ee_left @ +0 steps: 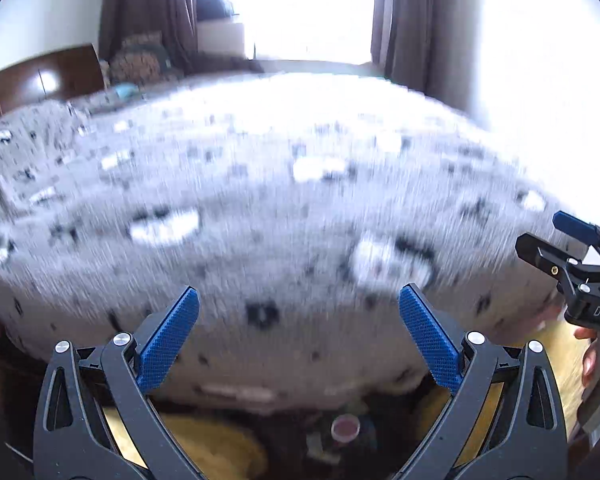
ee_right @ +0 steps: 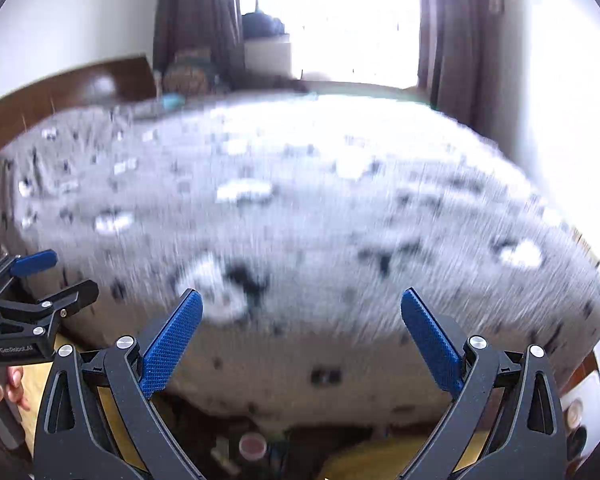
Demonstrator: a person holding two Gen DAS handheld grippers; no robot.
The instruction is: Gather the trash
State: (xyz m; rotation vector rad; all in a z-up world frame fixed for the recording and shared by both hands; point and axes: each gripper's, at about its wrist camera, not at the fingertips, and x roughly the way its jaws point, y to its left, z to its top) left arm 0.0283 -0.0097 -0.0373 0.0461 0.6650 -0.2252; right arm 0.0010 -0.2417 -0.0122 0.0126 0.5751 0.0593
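Both views are blurred. My left gripper (ee_left: pixel 299 292) is open, its blue pads wide apart with nothing between them. My right gripper (ee_right: pixel 302 294) is open and empty too. Both hang over the near edge of a bed. Low between the arms of each gripper lies a dark heap of small items with a round pink-topped lid (ee_left: pixel 345 428) (ee_right: pixel 253 445) among them, beside something yellow (ee_left: pixel 220 448). The right gripper (ee_left: pixel 540 230) shows at the right edge of the left wrist view. The left gripper (ee_right: pixel 74 274) shows at the left edge of the right wrist view.
A bed with a grey spotted cover (ee_left: pixel 300 200) (ee_right: pixel 300 220) fills the middle. Its dark wooden headboard (ee_left: pixel 40 80) stands at the left. Brown curtains (ee_left: pixel 148 8) frame a bright window behind. A hand (ee_left: pixel 592 356) (ee_right: pixel 4 388) grips each handle.
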